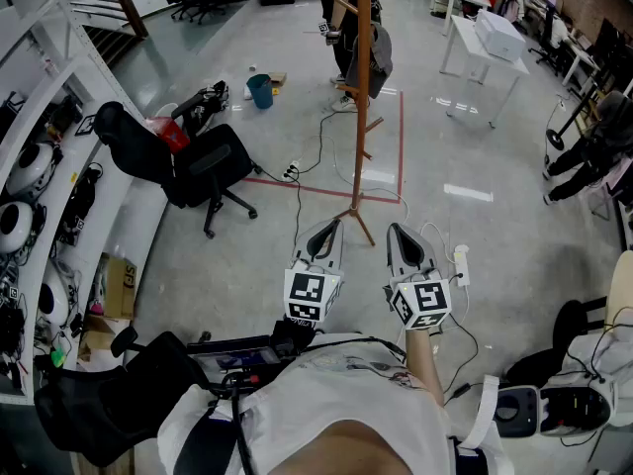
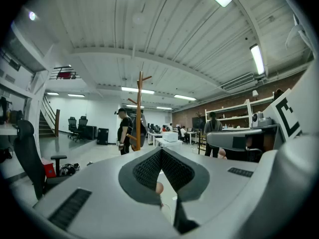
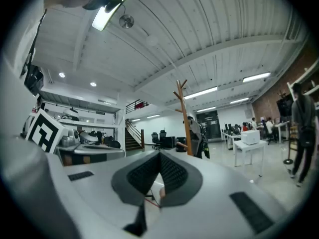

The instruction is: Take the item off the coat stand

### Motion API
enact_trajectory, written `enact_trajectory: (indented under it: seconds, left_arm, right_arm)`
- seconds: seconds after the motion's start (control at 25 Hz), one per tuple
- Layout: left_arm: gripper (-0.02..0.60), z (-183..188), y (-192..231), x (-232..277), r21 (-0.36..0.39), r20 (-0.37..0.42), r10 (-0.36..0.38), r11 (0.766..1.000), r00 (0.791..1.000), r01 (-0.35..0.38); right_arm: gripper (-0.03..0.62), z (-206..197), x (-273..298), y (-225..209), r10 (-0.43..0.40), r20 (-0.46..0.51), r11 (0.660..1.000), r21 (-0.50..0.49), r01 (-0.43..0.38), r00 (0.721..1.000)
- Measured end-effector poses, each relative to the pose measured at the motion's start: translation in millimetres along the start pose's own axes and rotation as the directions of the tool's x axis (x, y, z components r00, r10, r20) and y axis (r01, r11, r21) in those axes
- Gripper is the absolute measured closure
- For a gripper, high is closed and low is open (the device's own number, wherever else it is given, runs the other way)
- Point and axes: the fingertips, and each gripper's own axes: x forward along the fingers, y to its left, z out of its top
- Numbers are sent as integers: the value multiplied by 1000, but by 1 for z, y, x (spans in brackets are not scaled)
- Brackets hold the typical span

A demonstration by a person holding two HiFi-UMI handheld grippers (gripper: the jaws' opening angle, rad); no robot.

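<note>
A wooden coat stand [image 1: 361, 87] rises from the floor well ahead of me, with a dark grey item [image 1: 377, 55] hanging on its right side. Both grippers are held low and close to my body, pointing at the stand and far short of it. My left gripper [image 1: 326, 231] is shut with nothing in it, and so is my right gripper [image 1: 404, 236]. In the left gripper view the coat stand [image 2: 139, 111] shows far off above the closed left gripper [image 2: 160, 152]. The right gripper view shows the coat stand [image 3: 185, 118] and the hanging item [image 3: 194, 132] beyond the closed right gripper [image 3: 159, 156].
A person in black [image 2: 123, 131] stands right by the stand. A black office chair [image 1: 203, 166] and a teal bucket [image 1: 260, 90] are to the left, a white table [image 1: 485, 52] to the right. Cables and a power strip [image 1: 461, 265] lie near my feet. Red tape [image 1: 401, 146] marks the floor.
</note>
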Motion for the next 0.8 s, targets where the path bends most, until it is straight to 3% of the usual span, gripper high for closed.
enact_trajectory:
  seconds: [0.8]
  left_arm:
    - [577,-12,-16,9,23,-30,-27,999,999,28]
  right_arm:
    - [589,-9,-5,-6,4,-7,1000,13,-4,1000]
